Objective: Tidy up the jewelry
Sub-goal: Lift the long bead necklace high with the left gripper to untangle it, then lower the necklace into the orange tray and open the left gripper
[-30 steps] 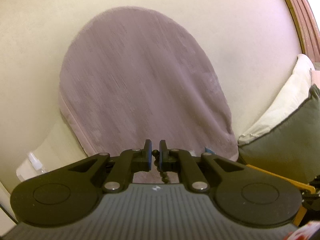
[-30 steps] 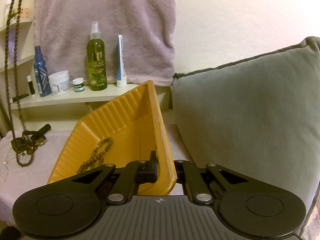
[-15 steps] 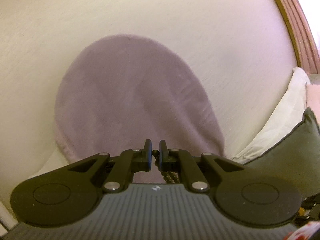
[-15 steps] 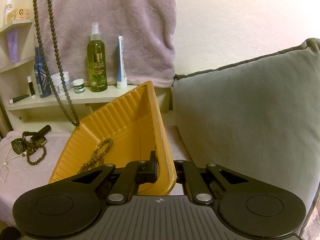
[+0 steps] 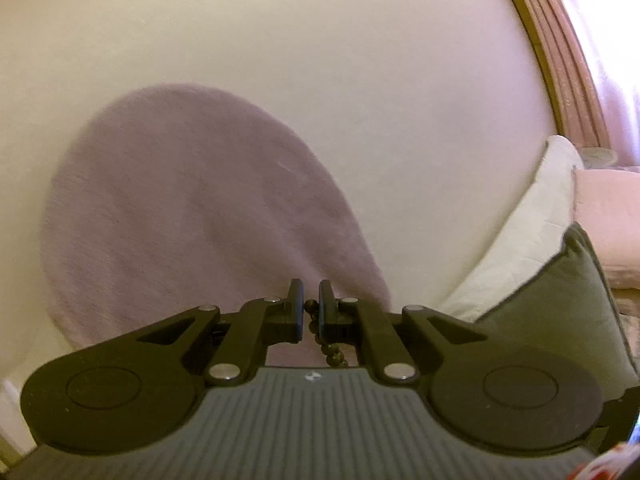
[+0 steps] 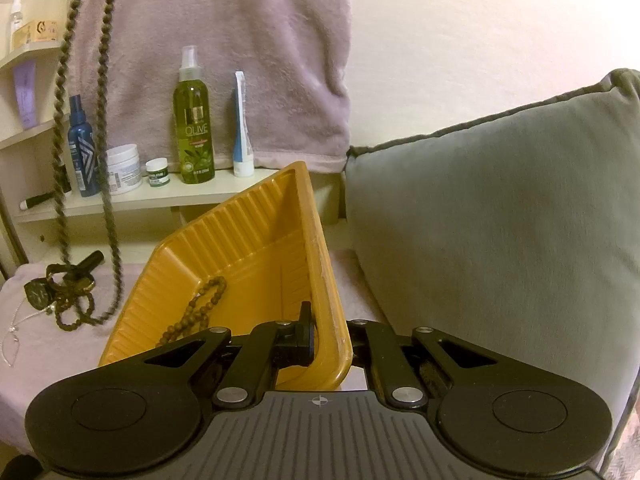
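Note:
My left gripper (image 5: 309, 300) is shut on a dark beaded necklace (image 5: 331, 354), whose beads show between the pads and hang below them. In the right wrist view that necklace (image 6: 107, 184) hangs as a long double strand at the left. Its lower loop is near the mauve cloth beside the orange tray (image 6: 248, 240). My right gripper (image 6: 326, 332) is shut on the tray's near right rim and holds it tilted; one finger is inside, the other hidden behind the wall. A brown bead bracelet (image 6: 200, 308) lies in the tray.
A tangle of jewelry with a dark watch (image 6: 40, 290) and a thin silver chain (image 6: 16, 328) lie on the cloth at left. A shelf (image 6: 160, 196) holds a green spray bottle (image 6: 194, 120), a blue bottle and jars. A grey cushion (image 6: 500, 220) fills the right; a mauve towel (image 6: 224, 60) hangs behind.
The hanging necklace has come in from the far left edge towards the tray and swings. The left wrist view now shows more wall above the towel. Right gripper and tray are unchanged.

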A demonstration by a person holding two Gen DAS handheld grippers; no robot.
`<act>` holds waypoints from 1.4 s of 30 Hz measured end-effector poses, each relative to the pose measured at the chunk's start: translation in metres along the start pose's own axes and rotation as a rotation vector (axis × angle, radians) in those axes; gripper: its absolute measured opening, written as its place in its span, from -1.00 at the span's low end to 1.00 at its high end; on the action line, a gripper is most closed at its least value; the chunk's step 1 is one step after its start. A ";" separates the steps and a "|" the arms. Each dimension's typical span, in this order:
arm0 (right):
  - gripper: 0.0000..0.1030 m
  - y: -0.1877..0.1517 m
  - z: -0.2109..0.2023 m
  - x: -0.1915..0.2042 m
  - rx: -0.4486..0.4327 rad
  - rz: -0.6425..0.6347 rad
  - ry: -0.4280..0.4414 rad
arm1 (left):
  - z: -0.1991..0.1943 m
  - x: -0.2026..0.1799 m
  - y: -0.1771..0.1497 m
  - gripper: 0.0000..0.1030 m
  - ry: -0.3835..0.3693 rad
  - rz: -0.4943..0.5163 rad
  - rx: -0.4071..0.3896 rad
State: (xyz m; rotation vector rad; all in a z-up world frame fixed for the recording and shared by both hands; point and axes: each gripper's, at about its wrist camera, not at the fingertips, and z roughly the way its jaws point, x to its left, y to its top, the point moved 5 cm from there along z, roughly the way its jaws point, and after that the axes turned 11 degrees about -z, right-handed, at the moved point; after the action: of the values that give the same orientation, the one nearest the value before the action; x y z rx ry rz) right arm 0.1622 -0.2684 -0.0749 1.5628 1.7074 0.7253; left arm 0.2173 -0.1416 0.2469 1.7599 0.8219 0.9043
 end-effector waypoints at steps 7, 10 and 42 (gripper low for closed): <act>-0.89 0.000 0.000 0.000 0.000 0.000 -0.002 | 0.017 -0.024 -0.018 -0.88 -0.051 -0.004 0.042; -0.89 -0.001 0.000 0.001 0.000 0.000 -0.002 | 0.024 -0.035 -0.024 -0.88 -0.069 -0.004 0.053; -0.89 -0.008 0.003 -0.003 0.015 0.009 0.001 | 0.092 -0.076 -0.185 -0.86 -0.178 -0.106 0.439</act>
State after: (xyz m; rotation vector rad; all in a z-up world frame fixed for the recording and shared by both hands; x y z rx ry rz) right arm 0.1598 -0.2722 -0.0830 1.5818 1.7111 0.7192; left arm 0.2346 -0.1878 0.0322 2.1145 1.0399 0.5103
